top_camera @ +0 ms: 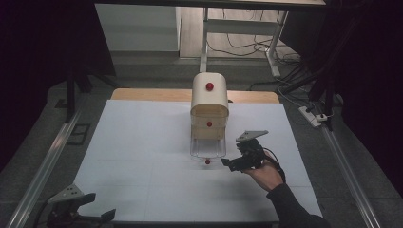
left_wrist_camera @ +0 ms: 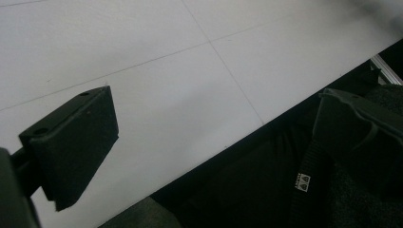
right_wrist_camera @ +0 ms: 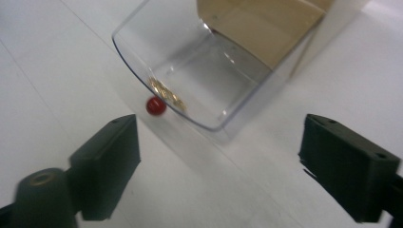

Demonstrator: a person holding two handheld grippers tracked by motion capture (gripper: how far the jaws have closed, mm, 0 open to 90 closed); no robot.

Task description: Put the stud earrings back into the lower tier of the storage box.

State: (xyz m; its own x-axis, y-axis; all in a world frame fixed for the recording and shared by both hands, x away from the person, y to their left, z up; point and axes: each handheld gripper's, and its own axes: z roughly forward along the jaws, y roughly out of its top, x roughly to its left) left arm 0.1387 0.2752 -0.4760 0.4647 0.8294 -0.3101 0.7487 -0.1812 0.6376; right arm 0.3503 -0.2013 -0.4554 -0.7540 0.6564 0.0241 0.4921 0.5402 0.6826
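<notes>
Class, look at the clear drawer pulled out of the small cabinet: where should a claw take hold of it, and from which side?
Grip the red knob on the clear drawer front, coming level from the person's side. It is the only protruding part; the curved front is smooth and wide.

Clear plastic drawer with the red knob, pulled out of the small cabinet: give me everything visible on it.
The clear plastic drawer is a see-through tray with rounded corners and a curved front wall. A small red round knob sits at the middle of that front, on what looks like a brass-coloured fitting. It is drawn out toward the person from the bottom of the cream round-topped wooden cabinet, its back end inside, resting over the white tabletop. It looks empty. The right gripper faces it with jaws open, touching nothing.
</notes>
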